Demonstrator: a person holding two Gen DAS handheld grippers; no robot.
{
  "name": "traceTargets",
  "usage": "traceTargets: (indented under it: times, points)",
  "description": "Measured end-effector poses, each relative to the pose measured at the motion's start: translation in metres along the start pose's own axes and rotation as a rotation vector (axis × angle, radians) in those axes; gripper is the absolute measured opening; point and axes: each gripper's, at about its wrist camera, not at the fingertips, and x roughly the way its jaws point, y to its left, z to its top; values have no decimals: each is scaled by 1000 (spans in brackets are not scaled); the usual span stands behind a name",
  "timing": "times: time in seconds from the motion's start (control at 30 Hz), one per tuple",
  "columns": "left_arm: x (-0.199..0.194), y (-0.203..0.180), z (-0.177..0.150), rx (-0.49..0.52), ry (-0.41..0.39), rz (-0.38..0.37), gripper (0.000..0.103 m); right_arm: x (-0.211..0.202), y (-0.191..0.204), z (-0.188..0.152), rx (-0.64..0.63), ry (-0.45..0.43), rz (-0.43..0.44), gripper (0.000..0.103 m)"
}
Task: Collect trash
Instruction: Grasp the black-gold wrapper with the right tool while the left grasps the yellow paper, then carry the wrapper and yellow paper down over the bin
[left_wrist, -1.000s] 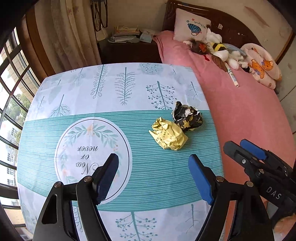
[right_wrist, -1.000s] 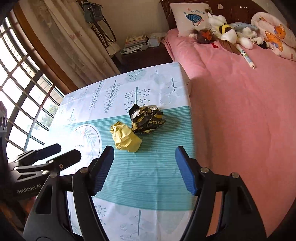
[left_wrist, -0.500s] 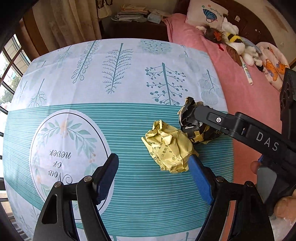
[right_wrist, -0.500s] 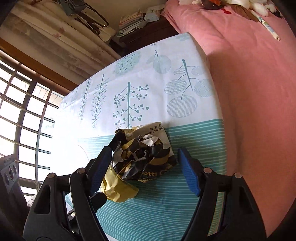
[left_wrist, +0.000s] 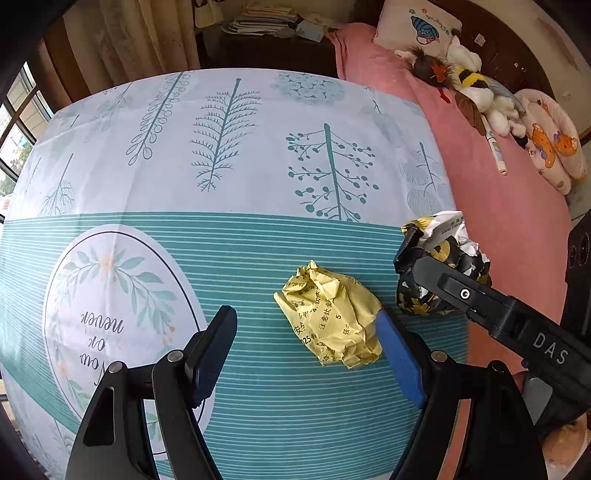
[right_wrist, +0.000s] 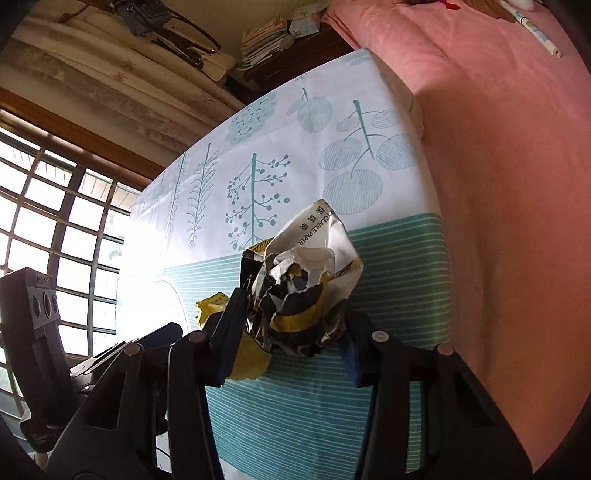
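Since half a second ago, the right gripper has closed its jaws on the black and yellow paper ball, which it now holds near the right edge of the table. The left gripper has wide open jaws, and its right finger touches the yellow paper ball lying on the green stripes.
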Motion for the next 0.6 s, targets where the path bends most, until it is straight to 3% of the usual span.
traceTargets:
  times: [0.17, 0.27, 0.33, 0.43, 0.6]
  points:
    - [9, -3, 6, -14, 8, -17, 79, -13, -6, -12, 0, -22, -26, 42]
    - [16, -4, 10, -31, 12, -36, 73, -21, -10, -19, 12, -31, -26, 42]
    - [18, -6, 13, -34, 6, -78, 61, -24, -10, -25, 12, -35, -31, 42]
    - [13, -13, 11, 3, -21, -60, 49, -28, -9, -37, 6, -34, -38, 42]
    - [-2, -16, -13, 84, -40, -21, 48, -39, -3, -64, -15, -39, -52, 42]
